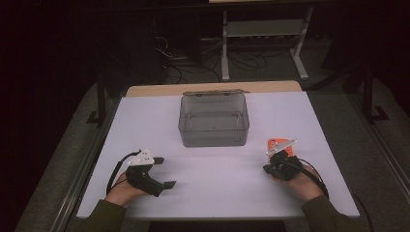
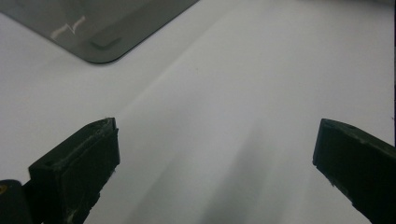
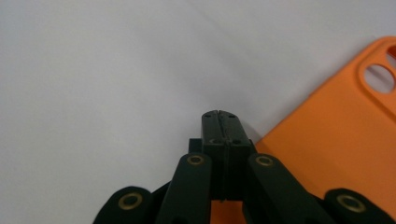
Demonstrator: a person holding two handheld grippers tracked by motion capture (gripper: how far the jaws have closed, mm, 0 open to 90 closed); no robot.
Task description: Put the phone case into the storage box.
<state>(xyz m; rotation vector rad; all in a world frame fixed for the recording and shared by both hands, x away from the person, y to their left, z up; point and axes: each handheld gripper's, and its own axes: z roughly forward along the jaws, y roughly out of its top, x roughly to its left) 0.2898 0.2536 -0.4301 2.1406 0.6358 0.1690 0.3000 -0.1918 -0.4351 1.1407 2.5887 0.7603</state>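
The flat orange plastic phone case [image 1: 275,145] lies on the white table [image 1: 217,183], well to the right of the clear grey plastic box [image 1: 214,121]. The right gripper [image 3: 219,114], jaws pressed together with nothing between them, sits just beside the case's near-left edge. The left gripper [image 2: 215,154], jaws spread, rests left of the box.

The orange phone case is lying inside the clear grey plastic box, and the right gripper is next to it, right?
Not quite. The orange phone case lies on the white table, outside the clear grey plastic box, as the high view shows. The right gripper is indeed beside it.
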